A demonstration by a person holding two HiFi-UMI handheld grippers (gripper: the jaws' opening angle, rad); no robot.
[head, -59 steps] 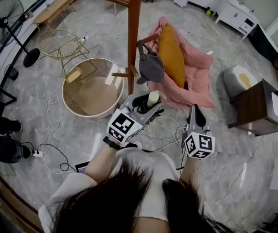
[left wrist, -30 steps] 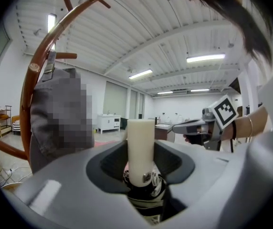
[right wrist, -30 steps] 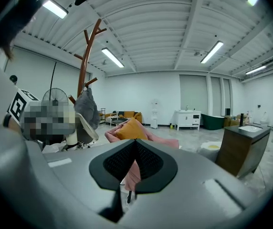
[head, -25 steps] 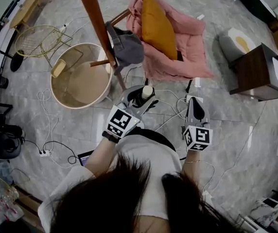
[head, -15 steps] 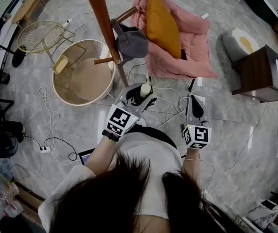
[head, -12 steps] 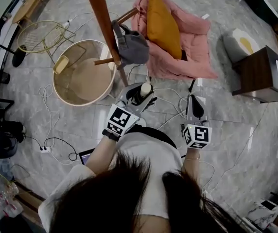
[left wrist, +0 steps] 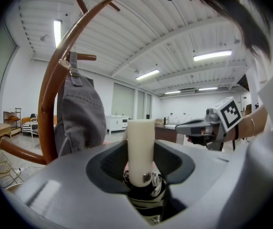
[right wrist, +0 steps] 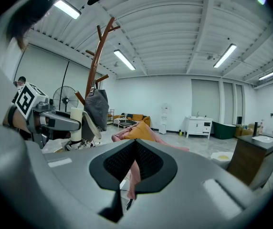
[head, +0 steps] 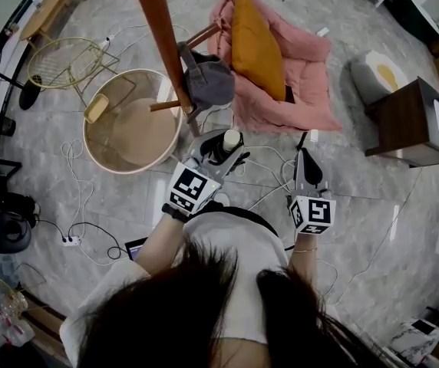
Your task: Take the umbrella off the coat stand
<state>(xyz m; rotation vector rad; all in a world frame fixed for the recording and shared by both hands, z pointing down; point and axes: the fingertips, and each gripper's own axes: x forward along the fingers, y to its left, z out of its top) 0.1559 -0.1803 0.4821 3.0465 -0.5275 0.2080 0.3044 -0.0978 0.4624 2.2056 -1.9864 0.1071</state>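
A folded dark umbrella with a cream handle stands upright between the jaws of my left gripper, which is shut on it just below the handle. In the left gripper view the handle rises out of the left gripper. The wooden coat stand rises just beyond and to the left, with a grey bag hanging on one of its pegs. The umbrella hangs clear of the stand. My right gripper is level to the right, shut with nothing in it; its jaws meet in the right gripper view.
A round beige tub stands left of the stand, with a wire chair behind it. A pink floor seat with an orange cushion lies ahead. Cables trail over the floor. A dark wooden side table is at the right.
The head view has shifted a little. Both grippers have drifted slightly across the floor, the umbrella still held upright in the left one near the stand.
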